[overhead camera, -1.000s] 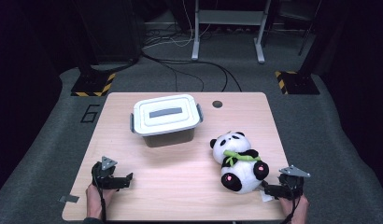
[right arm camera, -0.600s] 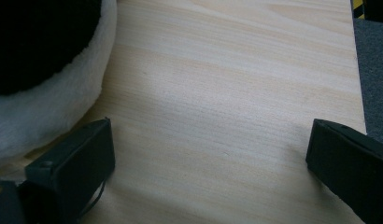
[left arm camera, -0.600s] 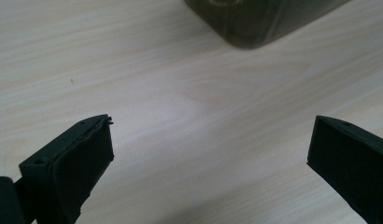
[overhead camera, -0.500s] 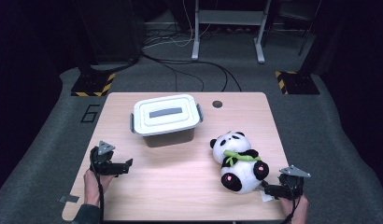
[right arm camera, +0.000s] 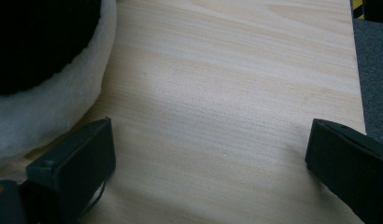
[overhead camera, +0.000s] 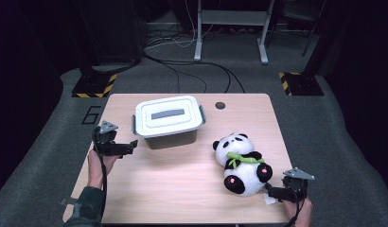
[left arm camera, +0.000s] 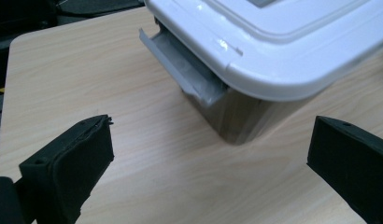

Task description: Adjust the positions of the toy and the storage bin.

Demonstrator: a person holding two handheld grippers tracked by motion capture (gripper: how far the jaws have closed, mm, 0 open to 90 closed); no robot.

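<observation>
- Nearest the camera, at five o'clock on the table [overhead camera: 182,198], the right gripper [overhead camera: 276,192] lies low by the edge, jaws spread wide and holding nothing; in the right gripper view the left jaw sits just beside the plush's white fur.
- Just beyond it, the panda plush [overhead camera: 239,163] lies on its back at about four o'clock, a green band round its neck, untouched by either tool.
- At nine o'clock, the left gripper [overhead camera: 128,146] points toward the storage box [overhead camera: 168,120], jaws wide apart and empty; its own view has the grey latch [left arm camera: 180,70] of the box's near end framed between them, close but not yet touched.
- Farther back, at about eleven o'clock, the box stands with its white lid [left arm camera: 292,42] seated flat and the latch apparently down.
- Judged from this, the work has barely begun: the box looks yet to be unlatched and opened, and the plush, presumably bound for it, is yet to be lifted.
</observation>
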